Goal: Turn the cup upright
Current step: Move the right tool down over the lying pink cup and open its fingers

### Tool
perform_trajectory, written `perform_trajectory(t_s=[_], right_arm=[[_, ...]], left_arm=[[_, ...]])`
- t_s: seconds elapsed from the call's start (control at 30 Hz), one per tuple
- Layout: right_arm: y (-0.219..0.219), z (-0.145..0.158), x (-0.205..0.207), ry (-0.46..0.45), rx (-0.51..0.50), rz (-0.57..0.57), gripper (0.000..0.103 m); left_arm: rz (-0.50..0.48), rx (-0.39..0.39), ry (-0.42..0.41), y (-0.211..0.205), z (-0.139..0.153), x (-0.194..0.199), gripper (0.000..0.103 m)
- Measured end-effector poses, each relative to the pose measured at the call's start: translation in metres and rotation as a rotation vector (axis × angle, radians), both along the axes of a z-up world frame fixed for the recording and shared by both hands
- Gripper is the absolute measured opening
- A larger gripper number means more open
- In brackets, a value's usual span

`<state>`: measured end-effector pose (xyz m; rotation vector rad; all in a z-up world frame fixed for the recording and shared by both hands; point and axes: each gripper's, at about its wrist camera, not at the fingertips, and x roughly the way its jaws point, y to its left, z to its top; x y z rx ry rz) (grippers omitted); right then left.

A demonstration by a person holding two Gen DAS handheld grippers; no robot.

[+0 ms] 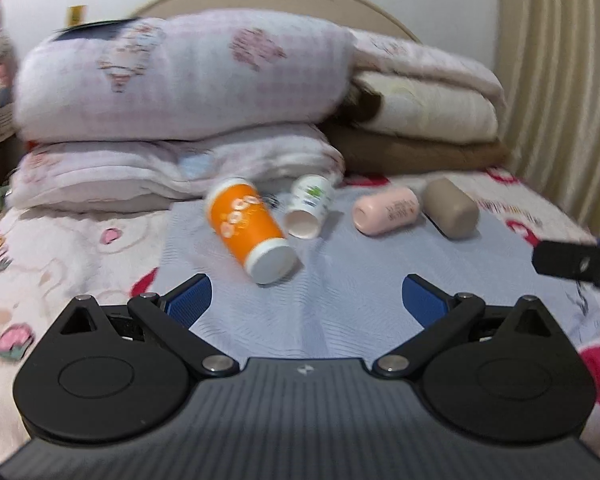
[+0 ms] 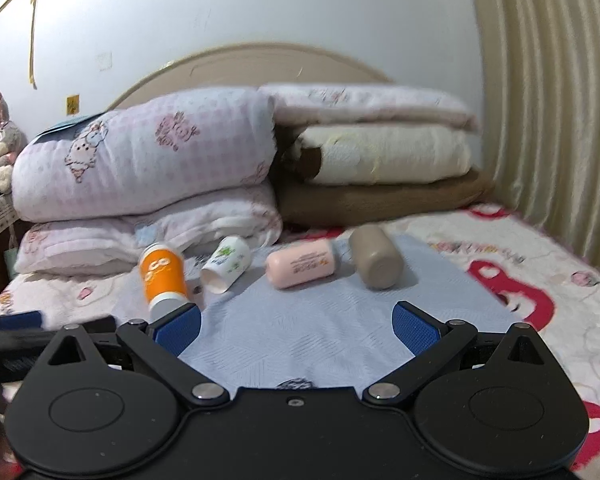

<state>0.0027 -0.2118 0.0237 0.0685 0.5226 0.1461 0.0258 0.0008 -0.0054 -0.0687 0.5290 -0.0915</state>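
Note:
Several cups lie on their sides on a pale blue mat (image 1: 340,304) on the bed: an orange cup (image 1: 249,229), a white cup with green print (image 1: 309,205), a pink cup (image 1: 386,210) and a brown cup (image 1: 451,208). My left gripper (image 1: 306,300) is open and empty, just short of the orange cup. In the right wrist view the same cups show: orange cup (image 2: 162,276), white cup (image 2: 226,264), pink cup (image 2: 300,263), brown cup (image 2: 376,257). My right gripper (image 2: 296,328) is open and empty, above the mat (image 2: 300,340).
Folded pink quilts (image 1: 172,92) and cream and brown blankets (image 1: 424,120) are stacked behind the cups against the headboard (image 2: 252,60). A curtain (image 2: 548,120) hangs on the right. The right gripper's body (image 1: 576,260) shows at the left view's right edge.

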Motion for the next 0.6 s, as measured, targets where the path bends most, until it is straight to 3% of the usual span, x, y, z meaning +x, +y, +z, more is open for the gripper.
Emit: perform_trajectory(t_s=[0.1,0.27,0.4,0.5,0.6], right_arm=[[-0.018,0.014,0.027,0.106,0.15,0.069,0.103],[-0.053,0.01,0.109,0.303,0.381,0.038,0.103],[-0.069,-0.018,0.171,0.461,0.523,-0.015,0.102],[-0.065,-0.034,0.206,0.477,0.56,-0.068,0.101],[-0.071,-0.061,0.241,0.548,0.752,-0.108,0.099]], left_arm=[[-0.079,-0.011,0.035,-0.004,0.006,0.026,0.103],[-0.203,-0.039,0.051,-0.013,0.01,0.085,0.101],[-0.303,0.048,0.074,-0.032,0.002,0.132,0.1],[-0.375,0.095,0.076,-0.044,-0.006,0.163,0.1],[-0.442,0.153,0.087,-0.06,-0.013,0.192,0.099]])
